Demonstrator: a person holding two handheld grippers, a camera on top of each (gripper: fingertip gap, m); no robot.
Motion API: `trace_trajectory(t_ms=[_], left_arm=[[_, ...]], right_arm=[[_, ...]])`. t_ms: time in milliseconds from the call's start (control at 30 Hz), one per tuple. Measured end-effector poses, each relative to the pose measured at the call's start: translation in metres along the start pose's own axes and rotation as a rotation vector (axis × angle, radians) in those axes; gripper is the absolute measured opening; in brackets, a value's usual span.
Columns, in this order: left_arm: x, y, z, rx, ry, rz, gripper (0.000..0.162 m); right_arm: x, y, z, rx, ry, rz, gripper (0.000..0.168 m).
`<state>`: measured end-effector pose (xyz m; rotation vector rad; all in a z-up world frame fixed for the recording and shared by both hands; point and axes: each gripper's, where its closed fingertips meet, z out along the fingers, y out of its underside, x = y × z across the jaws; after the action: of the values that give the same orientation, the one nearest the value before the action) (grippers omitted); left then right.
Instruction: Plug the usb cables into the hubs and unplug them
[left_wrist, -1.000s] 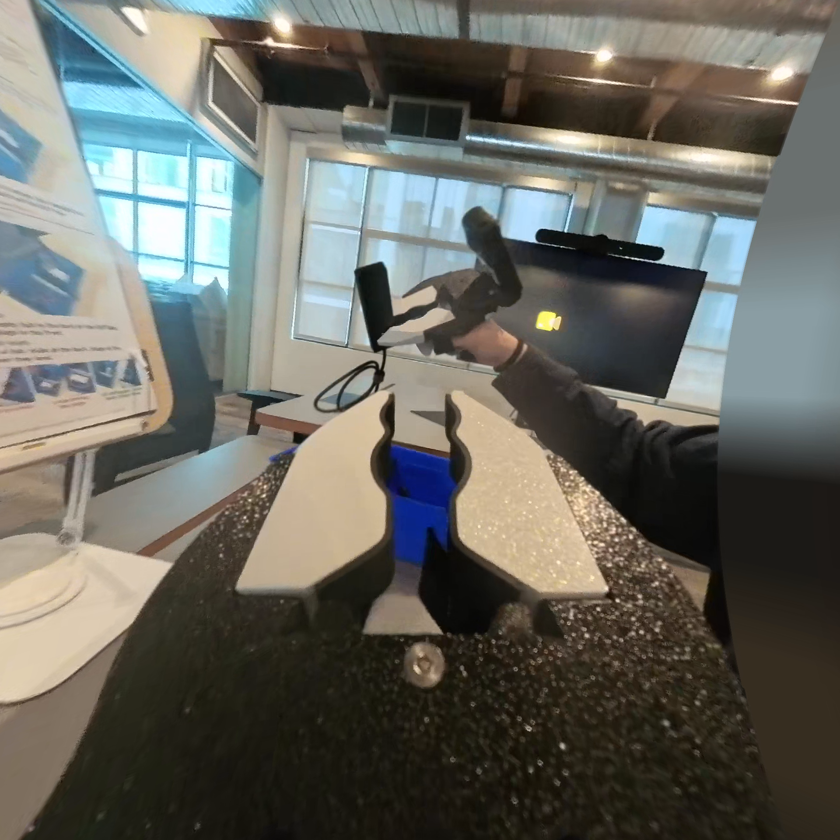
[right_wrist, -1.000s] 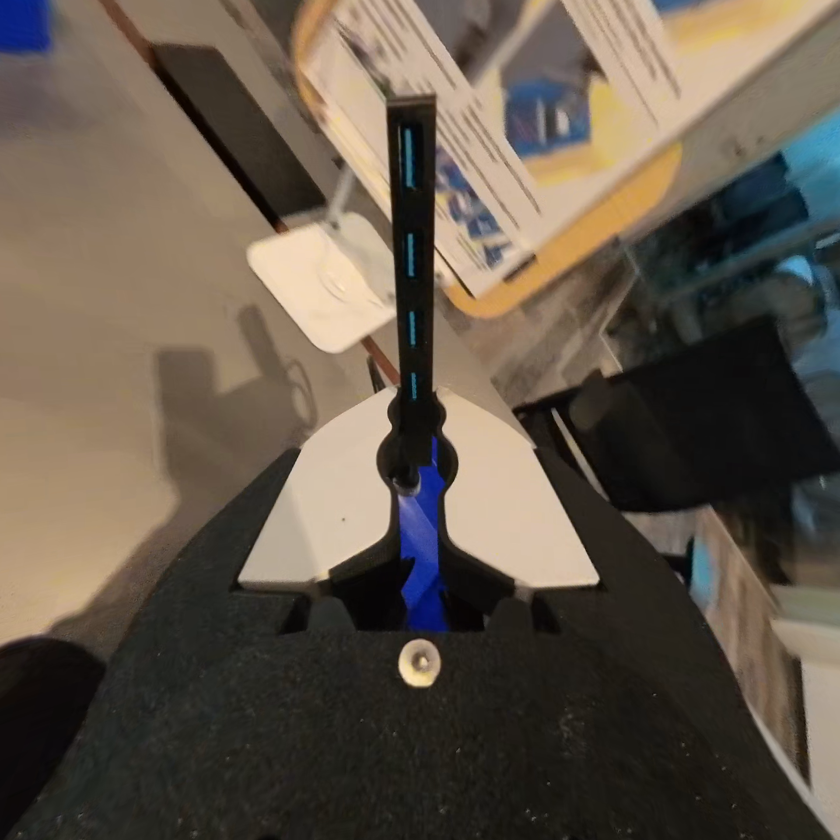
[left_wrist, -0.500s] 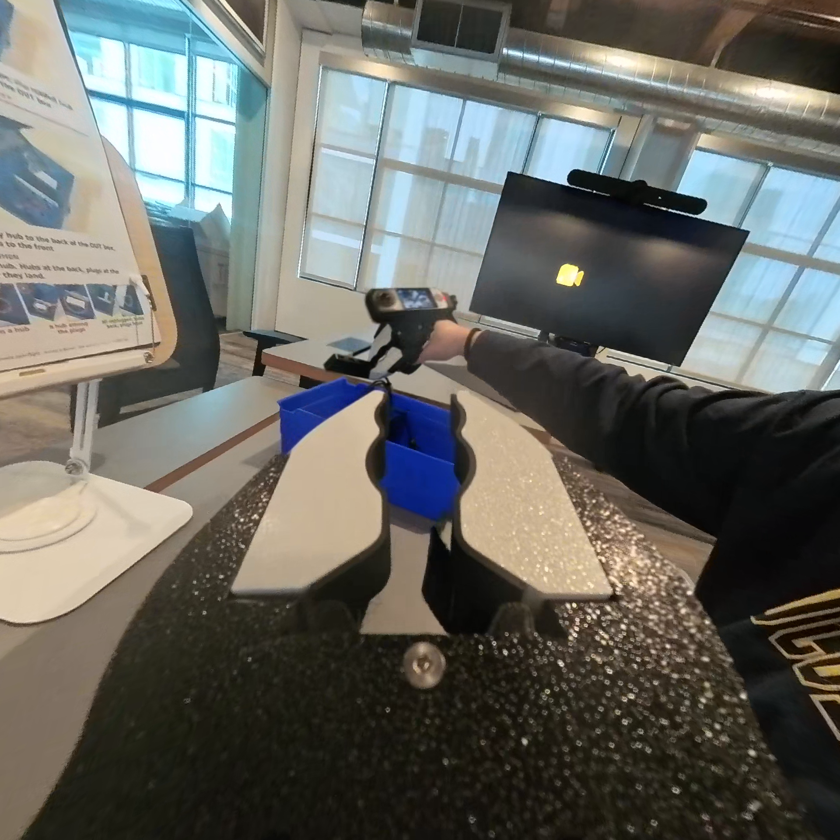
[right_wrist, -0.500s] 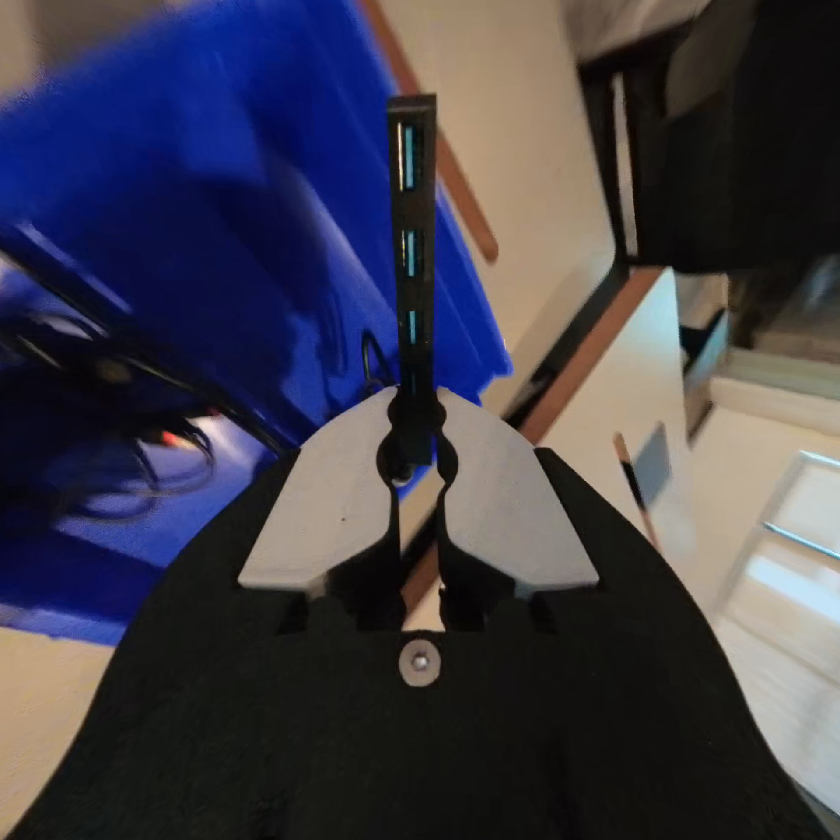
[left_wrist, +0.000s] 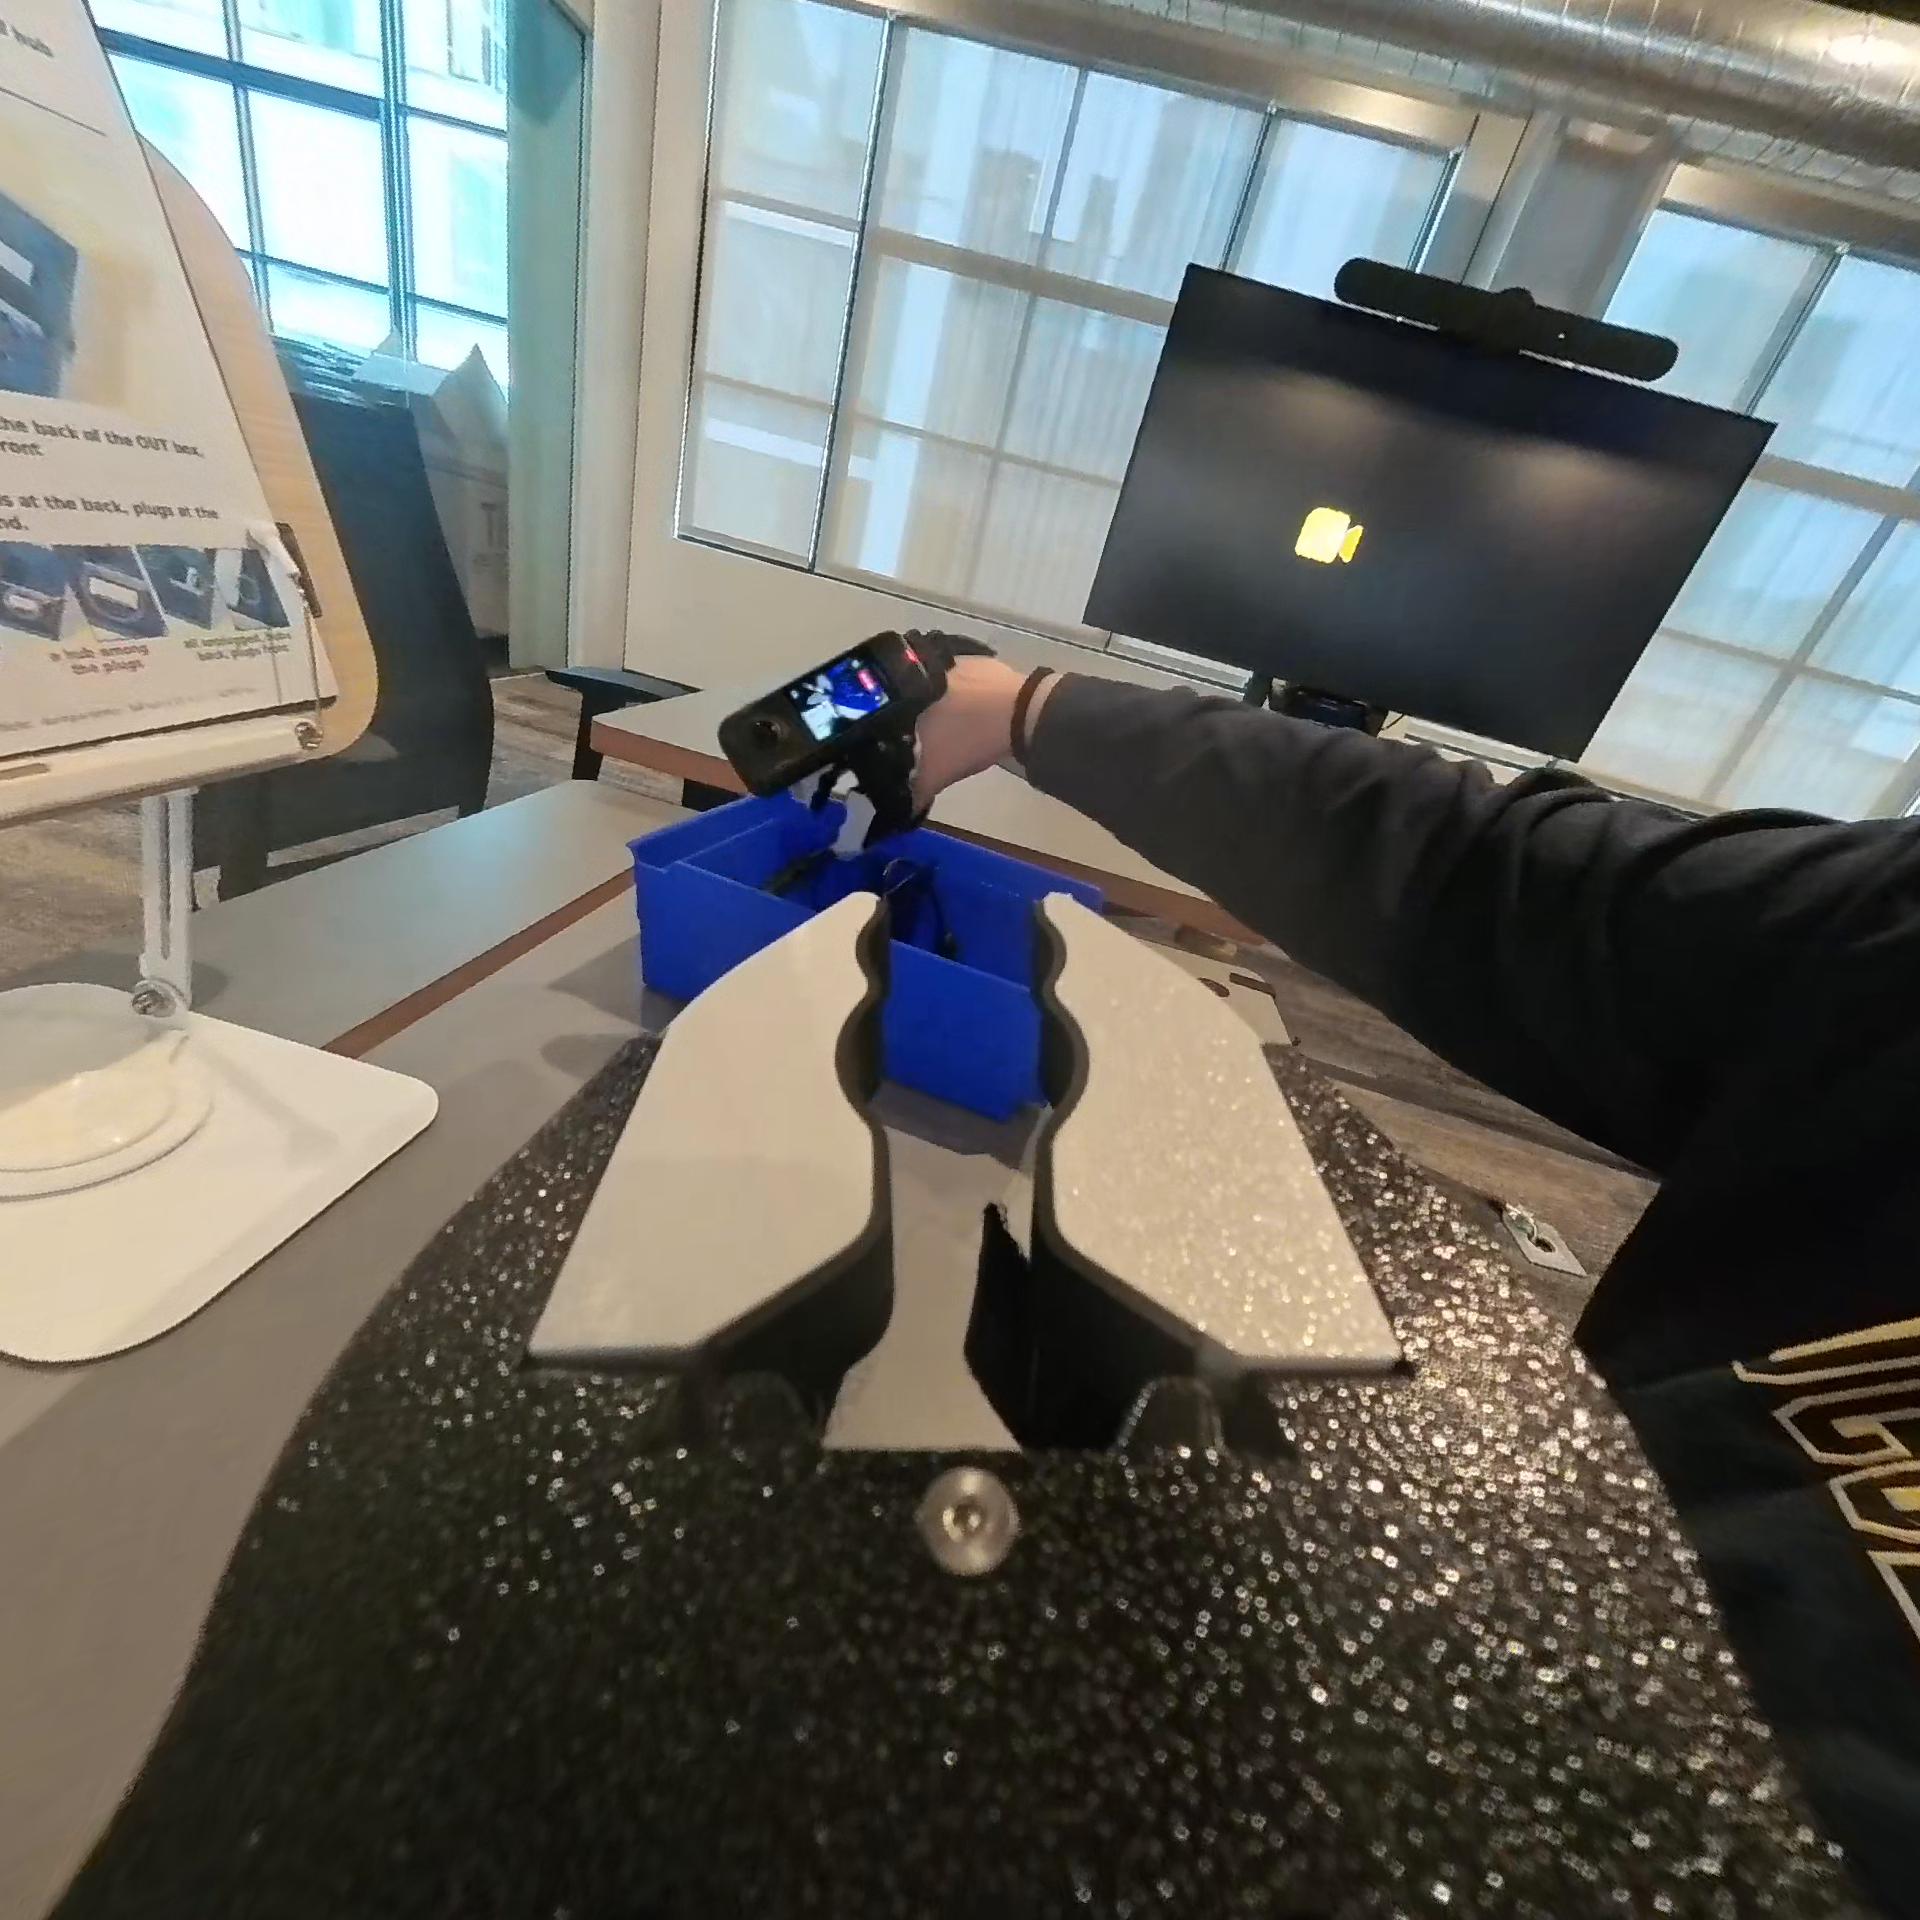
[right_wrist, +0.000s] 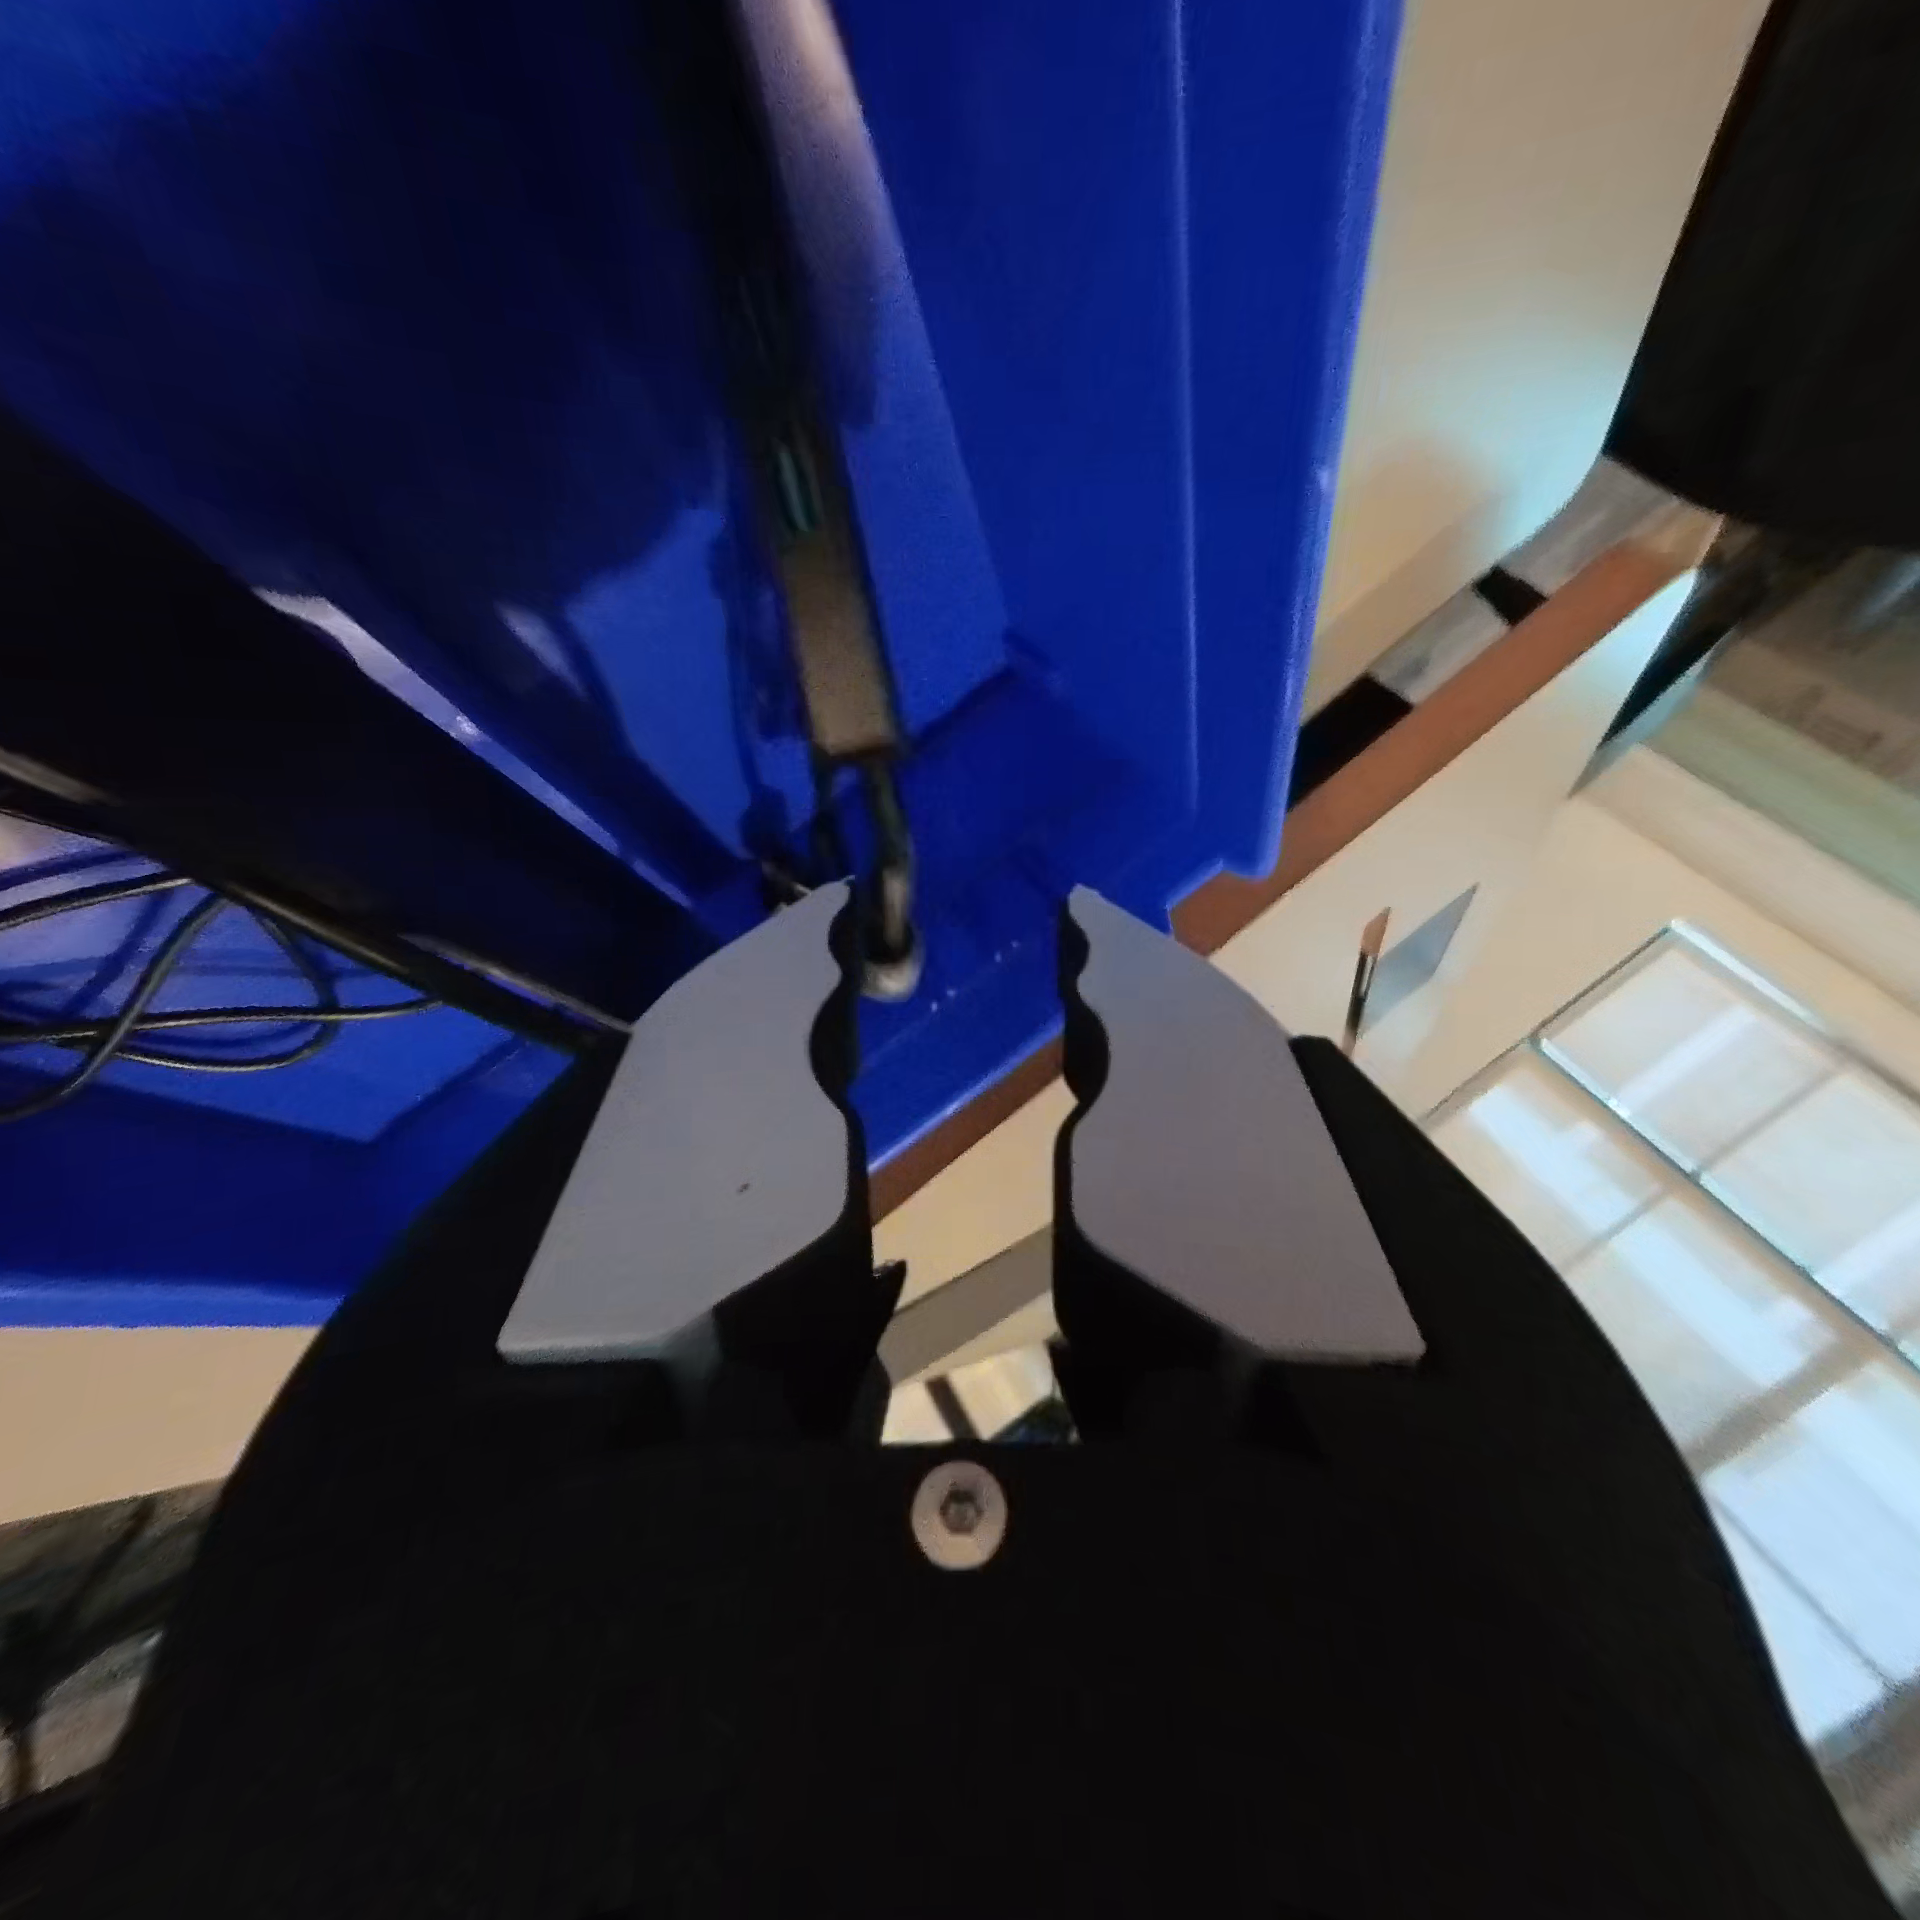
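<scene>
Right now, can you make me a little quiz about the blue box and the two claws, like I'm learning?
1. True or false: the right claw is open over the blue box.
2. What lies in the box just past that claw? A) the black hub B) a red ball C) a spoon
3. Fill in: the left claw holds ____.

Key: 1 true. 2 A. 3 nothing; it is open and back from the box, above the table.
</scene>
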<state>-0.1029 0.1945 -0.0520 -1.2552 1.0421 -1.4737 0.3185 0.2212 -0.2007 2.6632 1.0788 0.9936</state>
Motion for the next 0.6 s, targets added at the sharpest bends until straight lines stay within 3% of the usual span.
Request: trace_trajectory(t_ms=[100,167,333,500,600], left_arm=[[-0.001,-0.001,-0.002,0.009,-0.008,-0.001,0.025],[-0.004,0.000,-0.004,0.012,-0.030,0.004,0.025],[-0.021,0.002,-0.011,-0.014,-0.137,0.029,0.025],[-0.039,-0.011,-0.029,-0.021,-0.306,0.114,0.023],[-0.046,-0.027,-0.057,0.002,-0.473,0.165,0.020]], right_arm=[[0.010,0.008,-0.011,-0.016,0.035,0.092,0.041],[0.021,-0.002,-0.035,0.086,0.088,0.183,0.041],[0.007,-0.078,-0.159,0.719,0.019,0.420,0.039],[-0.056,-0.140,-0.312,1.382,-0.194,0.514,0.040],[-0.097,-0.161,-0.368,1.626,-0.306,0.508,0.040]])
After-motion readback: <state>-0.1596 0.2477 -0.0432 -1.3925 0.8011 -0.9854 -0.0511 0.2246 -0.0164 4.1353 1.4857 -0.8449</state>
